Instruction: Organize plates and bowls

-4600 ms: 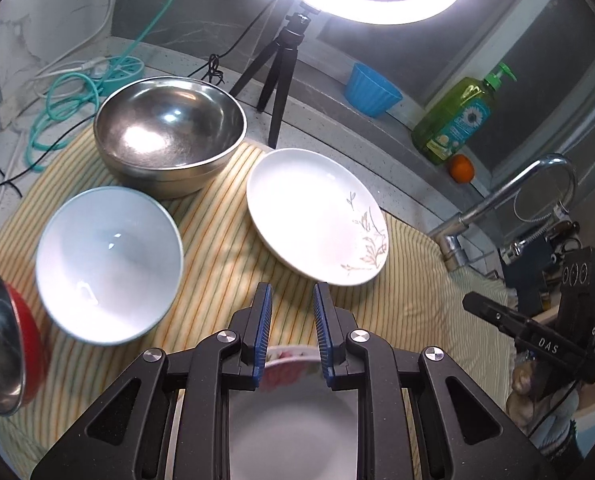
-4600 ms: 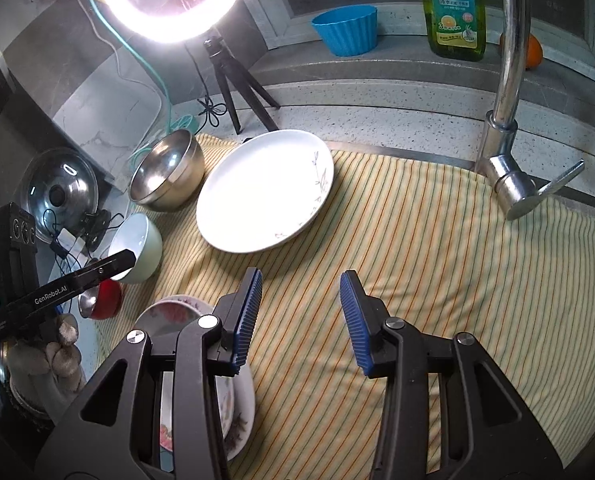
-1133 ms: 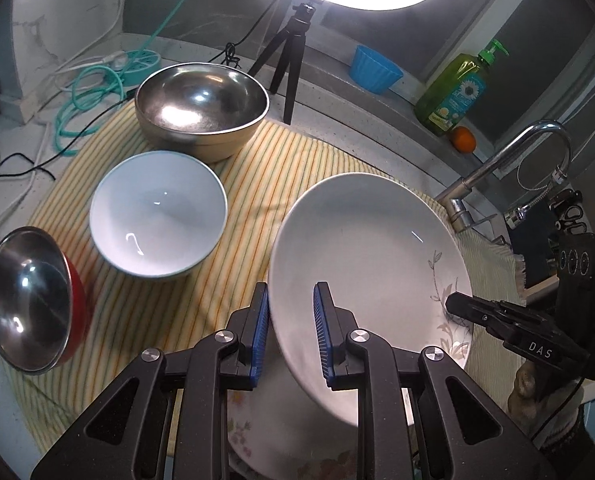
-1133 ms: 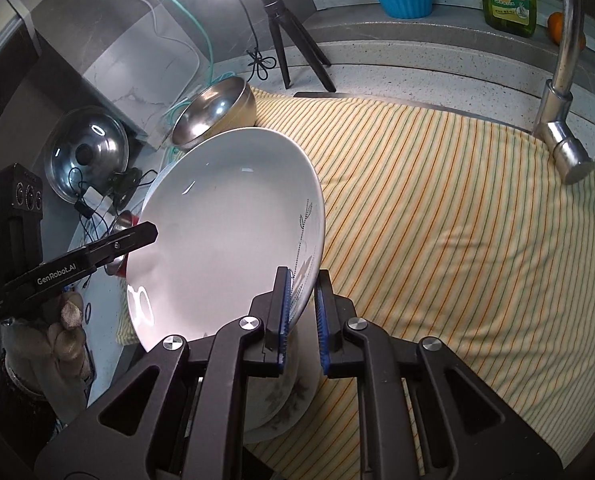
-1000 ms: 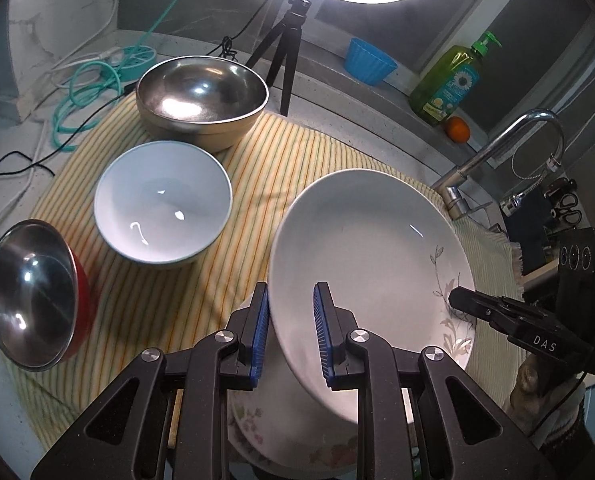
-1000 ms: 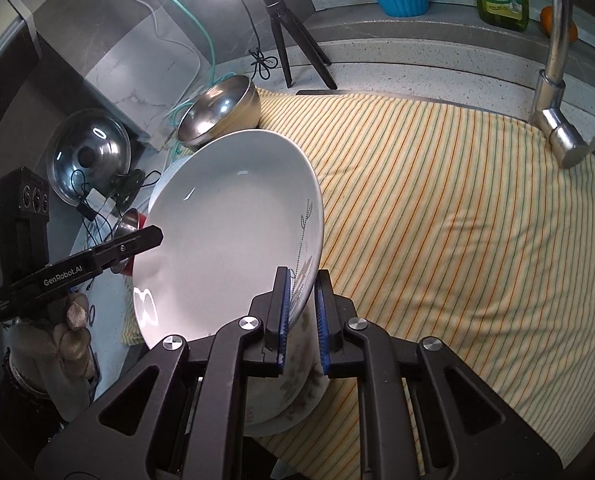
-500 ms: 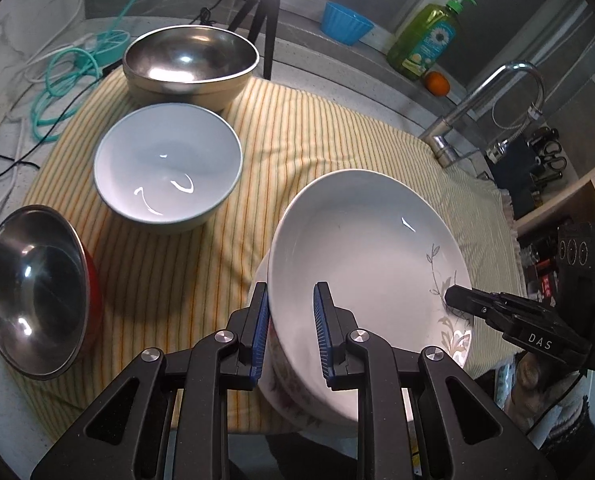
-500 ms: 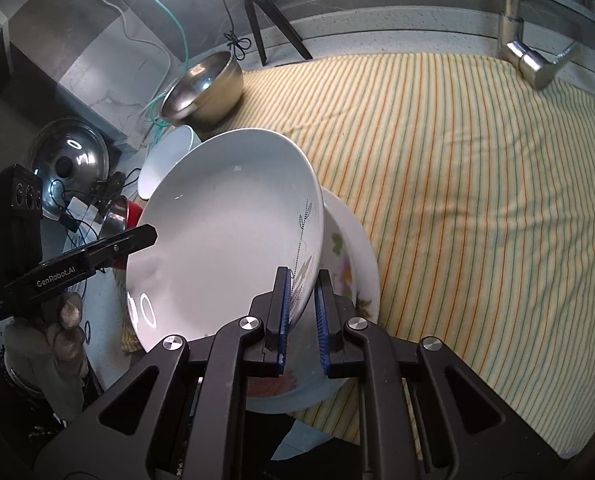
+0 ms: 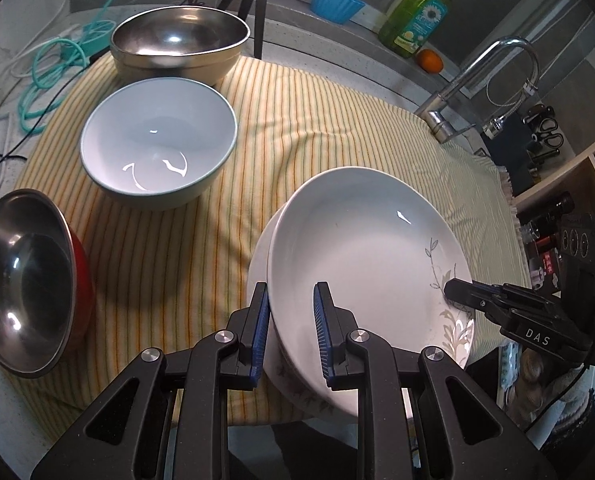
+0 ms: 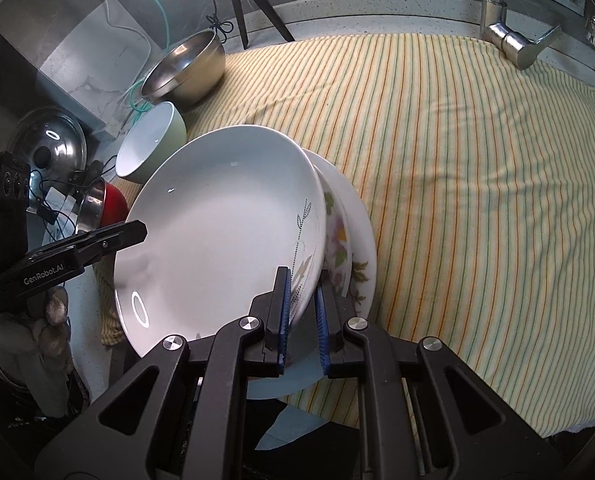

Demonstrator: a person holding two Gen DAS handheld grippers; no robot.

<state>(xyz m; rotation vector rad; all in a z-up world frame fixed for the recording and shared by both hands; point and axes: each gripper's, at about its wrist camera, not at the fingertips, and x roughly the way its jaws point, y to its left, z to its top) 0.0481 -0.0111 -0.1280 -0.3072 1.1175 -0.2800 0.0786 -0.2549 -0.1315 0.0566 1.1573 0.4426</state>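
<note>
Glossy white plate over a floral one

The round, leaf-printed white plate [image 10: 217, 224] sits tilted on the floral plate [image 10: 353, 248] (striped cloth [image 10: 477, 168] beneath), left tongs [image 9: 288, 320] and right tongs [image 10: 302, 304] both clamped on its rim.

"DAS" in white caps on the right gripper [image 9: 533, 330], seen from the left wrist cam, printed along its black arm. "GenRobot.AI" in white on the left gripper [image 10: 43, 270], seen from the right wrist cam, also along the black arm. A single white "G" shows on the edge of the black box [image 9: 587, 276] behind the right gripper; rest of that word is cut off. Soap bottle [image 9: 415, 20] has a label w/ a daisy and some print, too small to read. Small red display [image 9: 550, 263] on the shelf at right has marks, not legible.
</note>
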